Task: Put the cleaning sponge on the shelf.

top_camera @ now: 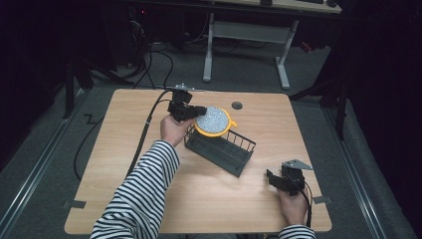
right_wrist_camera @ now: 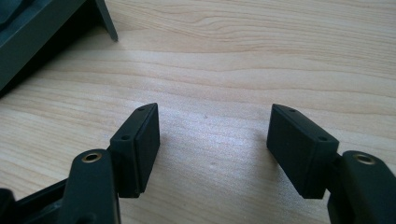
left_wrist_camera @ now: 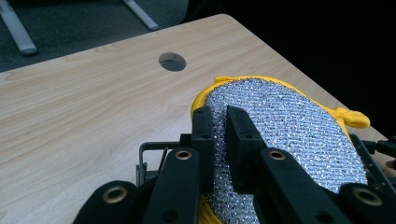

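A round pad with a glittery silver face and yellow rim, the scrubber (top_camera: 214, 121) (left_wrist_camera: 289, 130), hangs over the far end of a dark wire rack (top_camera: 220, 148). My left gripper (top_camera: 195, 112) (left_wrist_camera: 220, 126) is shut on the scrubber's edge, its jaws pinching the rim from both sides. A small yellow loop sticks out at the scrubber's right side. My right gripper (top_camera: 272, 178) (right_wrist_camera: 214, 135) rests low near the table's front right, open, with bare wood between its fingers.
The wooden table (top_camera: 149, 164) has a round cable hole (top_camera: 237, 105) (left_wrist_camera: 172, 61) behind the rack. A corner of the dark rack (right_wrist_camera: 42, 32) lies left of my right gripper. A white-legged desk (top_camera: 249, 45) stands on the floor beyond the table.
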Demonstrator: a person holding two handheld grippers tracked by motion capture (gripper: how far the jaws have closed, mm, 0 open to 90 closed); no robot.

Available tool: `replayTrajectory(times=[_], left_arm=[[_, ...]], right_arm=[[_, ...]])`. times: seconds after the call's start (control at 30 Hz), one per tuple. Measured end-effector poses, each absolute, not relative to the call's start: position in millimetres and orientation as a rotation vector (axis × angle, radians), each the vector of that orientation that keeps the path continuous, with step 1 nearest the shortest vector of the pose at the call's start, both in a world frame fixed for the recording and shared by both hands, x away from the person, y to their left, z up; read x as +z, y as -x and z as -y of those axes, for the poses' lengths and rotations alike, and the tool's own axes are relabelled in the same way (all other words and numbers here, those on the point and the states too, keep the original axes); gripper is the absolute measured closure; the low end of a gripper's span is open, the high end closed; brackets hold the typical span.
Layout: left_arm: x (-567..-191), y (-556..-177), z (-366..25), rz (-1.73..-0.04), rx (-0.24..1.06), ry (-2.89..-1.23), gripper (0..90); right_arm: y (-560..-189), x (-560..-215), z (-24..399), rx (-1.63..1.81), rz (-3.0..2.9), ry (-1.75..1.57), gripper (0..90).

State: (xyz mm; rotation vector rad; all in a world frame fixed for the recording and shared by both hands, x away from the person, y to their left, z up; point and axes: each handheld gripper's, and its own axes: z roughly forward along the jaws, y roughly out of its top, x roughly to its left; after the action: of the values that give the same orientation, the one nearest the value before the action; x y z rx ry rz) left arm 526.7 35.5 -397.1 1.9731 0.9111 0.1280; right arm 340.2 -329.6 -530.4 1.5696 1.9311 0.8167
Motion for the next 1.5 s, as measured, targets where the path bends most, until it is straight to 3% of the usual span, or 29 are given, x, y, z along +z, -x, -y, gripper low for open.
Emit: replayTrajectory(times=[0.57,1.5], left_arm=[[-422,-526,-21,-0.894,0.164,-2.039,82.6],[-415,-529,-19,-0.856,0.244,-1.992,89.1]], right_arm=[[-340,-531,329,0.823,-1.95,-1.552,33.0],[-341,-530,329,0.823,-1.954,-1.553,33.0]])
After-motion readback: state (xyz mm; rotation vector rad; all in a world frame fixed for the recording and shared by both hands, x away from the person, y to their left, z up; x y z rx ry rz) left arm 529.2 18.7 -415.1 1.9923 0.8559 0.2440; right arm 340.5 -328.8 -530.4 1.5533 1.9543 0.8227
